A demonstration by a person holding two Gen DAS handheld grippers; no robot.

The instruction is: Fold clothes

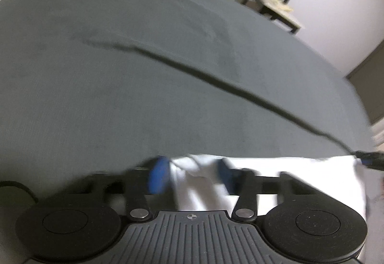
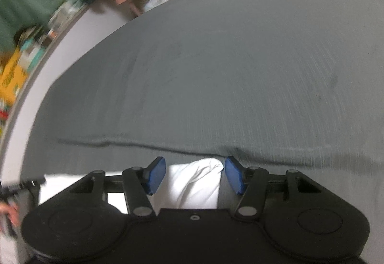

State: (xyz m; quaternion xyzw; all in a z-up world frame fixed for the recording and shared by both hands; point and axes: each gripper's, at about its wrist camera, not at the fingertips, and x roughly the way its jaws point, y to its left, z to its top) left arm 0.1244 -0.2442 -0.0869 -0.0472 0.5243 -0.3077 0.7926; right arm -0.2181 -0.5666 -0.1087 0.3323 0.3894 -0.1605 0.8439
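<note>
1. Two grippers, left (image 1: pixel 192 176) and right (image 2: pixel 193 174), sit wide with white cloth (image 2: pixel 194 182) between their pads, unclamped.
2. Grey sheet (image 2: pixel 240 71) stretches ahead.
3. I judge we're at the grasp; next I close both, then lift.

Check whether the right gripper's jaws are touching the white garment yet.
Apart. The right wrist view shows the right gripper with its jaws spread open; the white garment lies between them, with gaps visible on both sides of the cloth.
</note>
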